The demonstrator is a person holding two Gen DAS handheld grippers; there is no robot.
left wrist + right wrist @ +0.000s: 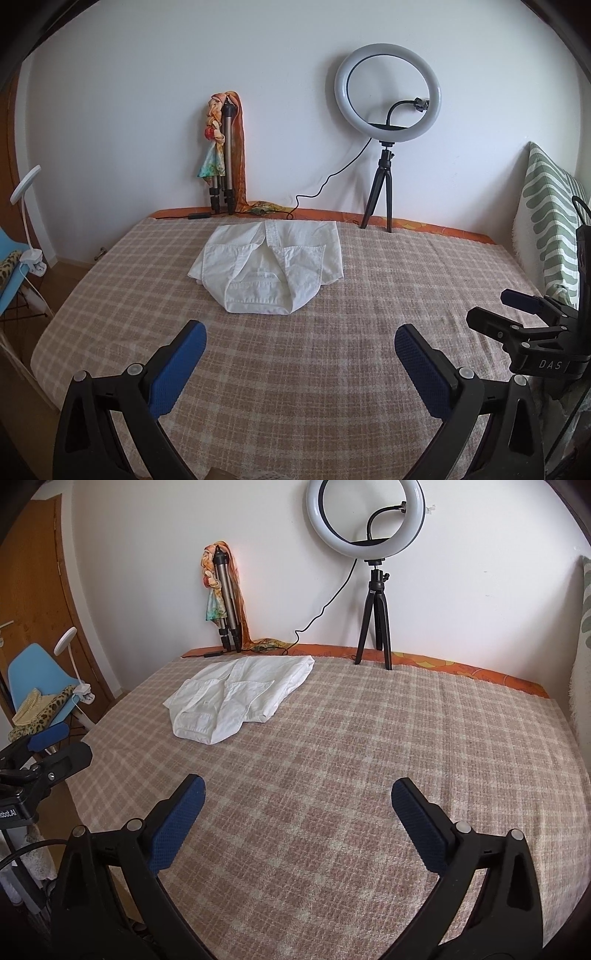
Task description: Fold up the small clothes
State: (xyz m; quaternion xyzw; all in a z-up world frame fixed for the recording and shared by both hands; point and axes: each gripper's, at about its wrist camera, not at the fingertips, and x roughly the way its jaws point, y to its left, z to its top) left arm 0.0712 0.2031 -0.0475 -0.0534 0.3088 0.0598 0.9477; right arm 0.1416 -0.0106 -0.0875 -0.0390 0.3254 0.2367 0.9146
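Note:
A small white garment (pixel 269 266) lies folded into a compact bundle on the checked blanket (pixel 295 369), toward the far side of the bed. The right wrist view shows the same white garment (pixel 240 698) at the upper left. My left gripper (pixel 300 332) hovers over the near part of the blanket, well short of the garment, open with nothing between its blue pads (pixel 177 369). My right gripper (pixel 297 788) is also open and empty, to the right of the left one and farther from the garment. The right gripper (pixel 517 306) also shows at the left wrist view's right edge.
A ring light on a small black tripod (pixel 386 110) stands at the bed's far edge against the wall. A folded tripod draped with a coloured scarf (pixel 223 147) leans there too, with a black cable (pixel 325 184). A blue chair (pixel 37 679) and clip lamp (pixel 74 657) stand left; a striped cushion (pixel 546 221) is at right.

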